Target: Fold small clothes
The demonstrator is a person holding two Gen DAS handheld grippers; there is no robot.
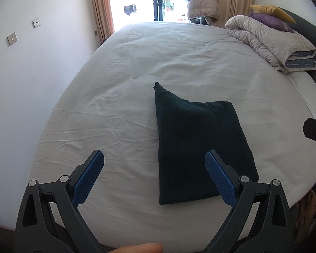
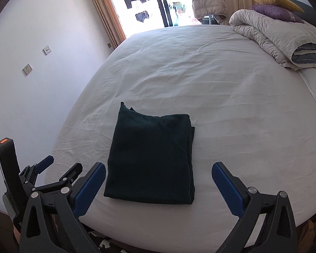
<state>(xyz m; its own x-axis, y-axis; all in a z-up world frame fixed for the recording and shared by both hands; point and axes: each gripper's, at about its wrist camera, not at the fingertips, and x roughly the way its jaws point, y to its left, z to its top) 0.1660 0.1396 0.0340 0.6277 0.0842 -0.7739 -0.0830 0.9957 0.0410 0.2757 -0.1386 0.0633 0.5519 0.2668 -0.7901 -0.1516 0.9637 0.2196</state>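
Left gripper (image 1: 154,158): fingers spread, empty, above bed (image 1: 120,67). Dark cloth (image 2: 151,158) folded flat at centre, one corner poking out at 11 o'clock. Right gripper (image 2: 158,169): spread, empty. Risk: snagging that corner, undoing the fold.

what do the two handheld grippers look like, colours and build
Both match. The left gripper and right gripper have black plastic linkage arms with triangular cut-outs and silver pivot bolts, each ending in two flat fingers faced with blue textured pads. In the right wrist view, the left unit also shows a black upright body with a small orange mark on top. No cables or sleeves are visible.
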